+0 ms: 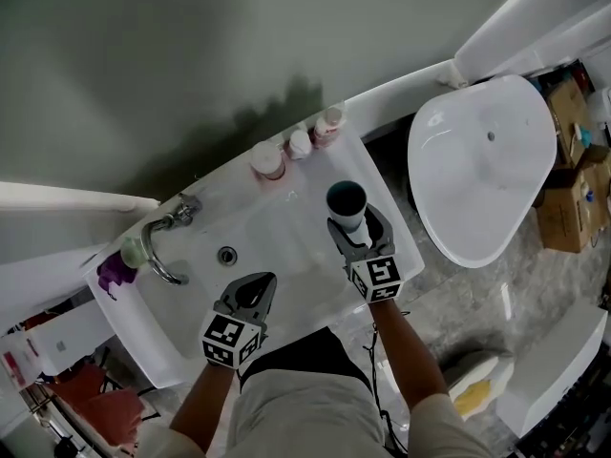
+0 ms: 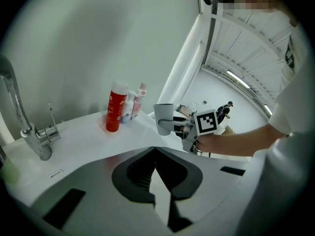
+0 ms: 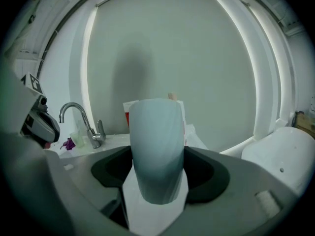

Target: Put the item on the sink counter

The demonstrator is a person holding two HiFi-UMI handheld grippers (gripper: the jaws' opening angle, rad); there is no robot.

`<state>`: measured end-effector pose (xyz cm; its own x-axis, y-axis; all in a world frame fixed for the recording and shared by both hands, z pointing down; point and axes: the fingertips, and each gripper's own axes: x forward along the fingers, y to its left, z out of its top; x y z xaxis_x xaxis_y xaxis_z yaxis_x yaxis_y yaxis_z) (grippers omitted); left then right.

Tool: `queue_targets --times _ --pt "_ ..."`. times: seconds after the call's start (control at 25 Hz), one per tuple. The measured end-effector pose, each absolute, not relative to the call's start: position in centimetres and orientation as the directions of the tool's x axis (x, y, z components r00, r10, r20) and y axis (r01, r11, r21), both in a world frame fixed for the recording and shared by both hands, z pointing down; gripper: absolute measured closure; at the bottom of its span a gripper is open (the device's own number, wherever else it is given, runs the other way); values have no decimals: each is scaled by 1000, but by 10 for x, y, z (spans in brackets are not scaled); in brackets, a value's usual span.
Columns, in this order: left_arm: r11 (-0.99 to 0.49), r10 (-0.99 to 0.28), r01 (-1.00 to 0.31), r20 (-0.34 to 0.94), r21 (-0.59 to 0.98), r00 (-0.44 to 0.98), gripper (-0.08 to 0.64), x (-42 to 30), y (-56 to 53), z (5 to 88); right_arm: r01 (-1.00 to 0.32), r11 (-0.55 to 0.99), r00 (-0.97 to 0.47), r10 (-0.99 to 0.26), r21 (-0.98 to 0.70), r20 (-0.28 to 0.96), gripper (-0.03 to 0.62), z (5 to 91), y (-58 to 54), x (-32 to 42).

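A pale blue-grey cup [image 1: 347, 200] stands upright between the jaws of my right gripper [image 1: 355, 225], which is shut on it over the right part of the white sink counter [image 1: 291, 213]. Whether the cup's base touches the counter I cannot tell. In the right gripper view the cup [image 3: 157, 146] fills the middle, clamped by the right gripper [image 3: 157, 173]. The left gripper view shows the cup [image 2: 165, 118] from the side. My left gripper [image 1: 258, 289] hovers over the basin's front with jaws shut and nothing in them; its closed tips [image 2: 155, 151] meet.
A chrome faucet [image 1: 164, 241] and a drain [image 1: 227, 254] lie at the basin's left. A red bottle [image 2: 116, 113] and two smaller bottles [image 1: 300, 143] stand along the back wall. A green cup [image 1: 135, 251] sits by the faucet. A toilet [image 1: 482, 165] stands to the right.
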<state>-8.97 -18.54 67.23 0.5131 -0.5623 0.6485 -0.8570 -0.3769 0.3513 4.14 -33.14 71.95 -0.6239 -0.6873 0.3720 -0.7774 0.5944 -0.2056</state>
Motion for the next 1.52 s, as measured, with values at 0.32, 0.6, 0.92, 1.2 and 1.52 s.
queue_targets --times 0.32,0.6,0.92,1.2,1.52 --pt "-353 -544 -854 659 381 519 552 -79 -182 702 -793 585 -601 -704 -172 377 255 764 -359 41" --pt "-334 -535 -856 668 395 517 552 -80 -173 720 -793 595 -598 -716 -132 361 255 776 -372 34" --pt "-320 -536 -861 673 396 509 552 -89 -166 725 -796 593 -594 -724 -123 351 255 784 -371 33" --pt "-306 -545 -868 676 391 496 552 -97 -161 727 -799 590 -589 -730 -116 347 255 785 -370 34" --pt "-306 -556 -868 666 391 497 552 -95 -160 720 -802 587 -580 -720 -111 381 255 787 -362 37"
